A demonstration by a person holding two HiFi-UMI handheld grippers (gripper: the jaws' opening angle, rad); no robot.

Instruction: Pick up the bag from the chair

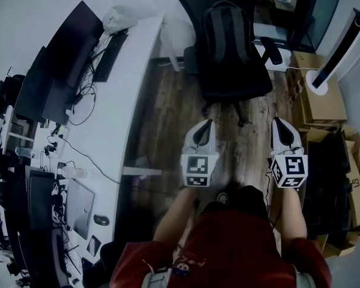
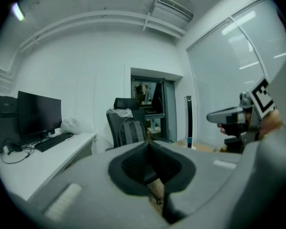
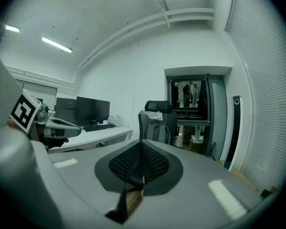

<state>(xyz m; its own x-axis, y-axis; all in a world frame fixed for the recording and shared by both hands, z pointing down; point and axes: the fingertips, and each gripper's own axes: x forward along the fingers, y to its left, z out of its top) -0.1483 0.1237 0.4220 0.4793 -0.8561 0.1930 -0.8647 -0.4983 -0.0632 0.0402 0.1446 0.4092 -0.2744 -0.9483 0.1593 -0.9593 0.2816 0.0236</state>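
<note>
Bag (image 1: pixel 228 35), just one, sits on one chair (image 1: pixel 243 83); left tool (image 1: pixel 204 129) and right tool (image 1: pixel 280 128) closed, empty.

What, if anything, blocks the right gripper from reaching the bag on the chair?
Probably yes, nothing blocks it: only wood floor lies between the right gripper and the bag upright on the chair ahead. Its jaws are shut, so they would need opening first.

The bag (image 1: pixel 227 35) hides most of the backrest of the chair (image 1: pixel 243 80).
</note>
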